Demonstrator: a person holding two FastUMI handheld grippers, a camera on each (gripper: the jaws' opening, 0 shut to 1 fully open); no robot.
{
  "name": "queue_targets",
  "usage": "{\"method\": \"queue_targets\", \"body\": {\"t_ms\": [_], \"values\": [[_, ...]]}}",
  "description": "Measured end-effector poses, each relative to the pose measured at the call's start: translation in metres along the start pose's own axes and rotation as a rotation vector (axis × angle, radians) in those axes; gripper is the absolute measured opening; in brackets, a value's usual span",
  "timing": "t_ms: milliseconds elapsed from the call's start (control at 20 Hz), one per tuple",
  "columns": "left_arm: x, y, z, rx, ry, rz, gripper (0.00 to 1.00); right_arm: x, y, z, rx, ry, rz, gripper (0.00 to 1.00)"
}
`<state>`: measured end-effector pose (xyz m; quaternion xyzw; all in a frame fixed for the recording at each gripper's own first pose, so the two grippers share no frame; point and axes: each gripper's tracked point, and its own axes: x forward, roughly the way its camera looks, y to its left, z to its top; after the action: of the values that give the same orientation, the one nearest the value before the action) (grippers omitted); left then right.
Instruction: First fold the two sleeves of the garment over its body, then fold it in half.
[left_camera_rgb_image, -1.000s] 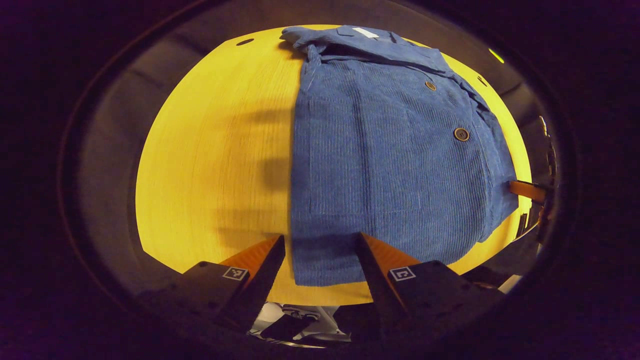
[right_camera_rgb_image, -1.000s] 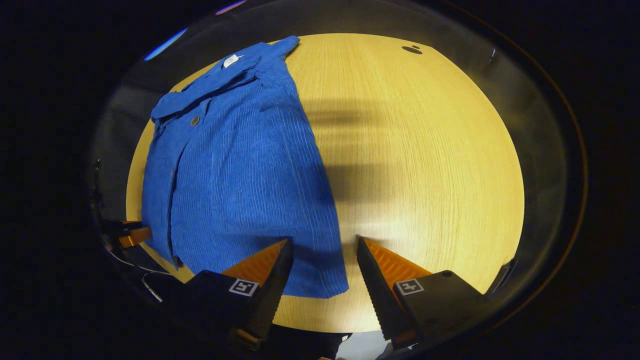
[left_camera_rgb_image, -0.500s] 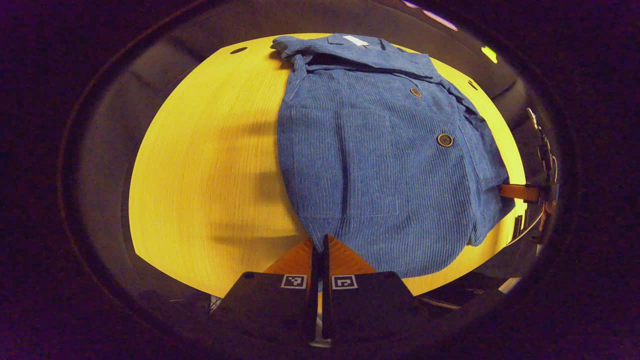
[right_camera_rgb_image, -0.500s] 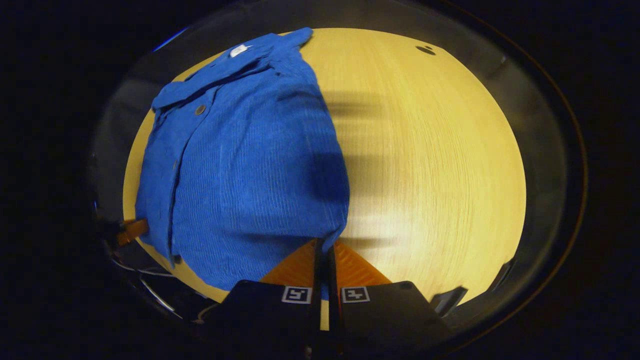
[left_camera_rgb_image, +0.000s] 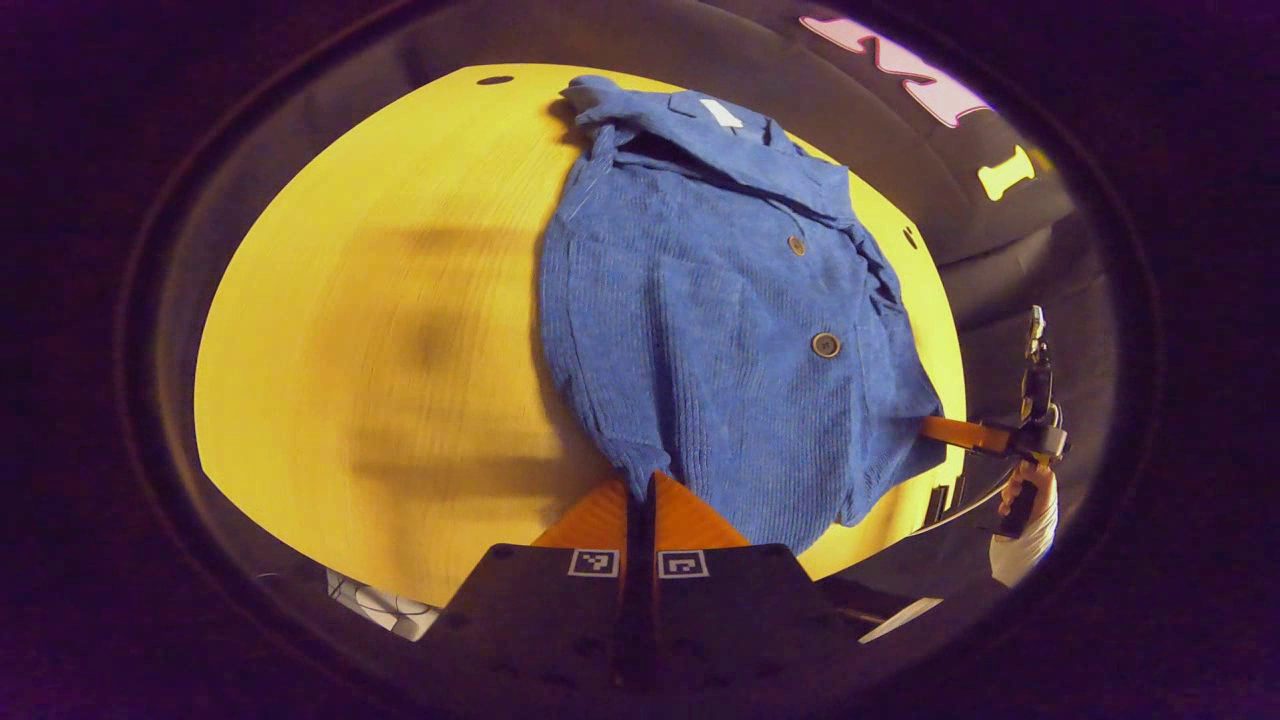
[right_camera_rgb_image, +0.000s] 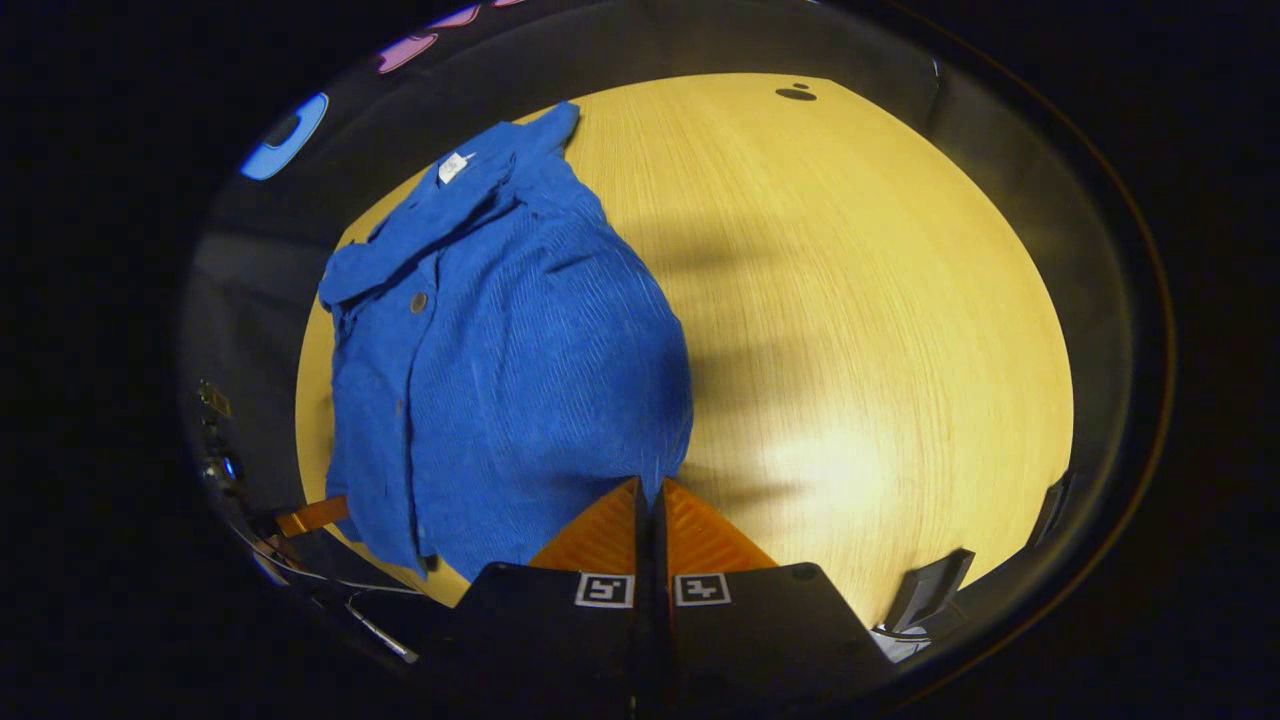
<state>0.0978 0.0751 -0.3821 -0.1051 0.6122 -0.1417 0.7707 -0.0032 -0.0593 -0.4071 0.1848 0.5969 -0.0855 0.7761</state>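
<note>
- The left tool (left_camera_rgb_image: 640, 483) has gone from wide open a second ago to fully closed, its fingers pinching the near hem corner of the blue corduroy shirt (left_camera_rgb_image: 720, 330) on that side.
- The right tool (right_camera_rgb_image: 651, 490) has done the same: spread a second ago, now clamped on the other hem corner, as its own view shows.
- In the left gripper view the right tool also appears far off at the shirt's edge, held by a hand (left_camera_rgb_image: 1025, 520).
- The hem has risen off the tabletop (right_camera_rgb_image: 860, 300) since half a second ago; the cloth near both tools bunches and drapes rather than lying flat.
- The shirt lies lengthwise on the tabletop, collar (right_camera_rgb_image: 440, 215) at the far end and buttons up.
- The sleeves look already tucked over the body, though the fisheye makes that hard to confirm.
- Judgement: the half fold has begun, and the hem needs carrying toward the collar.
</note>
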Motion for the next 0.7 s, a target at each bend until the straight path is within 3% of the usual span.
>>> {"method": "queue_targets", "body": {"t_ms": [200,500,700], "values": [[-0.023,-0.014,0.04,0.017,-0.056,-0.073,0.0,-0.023,0.023,0.047,-0.021,-0.076,0.018,0.01],[-0.06,-0.024,0.106,0.071,-0.12,-0.118,0.0,-0.055,0.069,0.114,-0.103,-0.183,0.022,0.01],[-0.091,-0.019,0.141,0.127,-0.167,-0.114,0.0,-0.079,0.095,0.152,-0.09,-0.262,0.025,0.01]]}}
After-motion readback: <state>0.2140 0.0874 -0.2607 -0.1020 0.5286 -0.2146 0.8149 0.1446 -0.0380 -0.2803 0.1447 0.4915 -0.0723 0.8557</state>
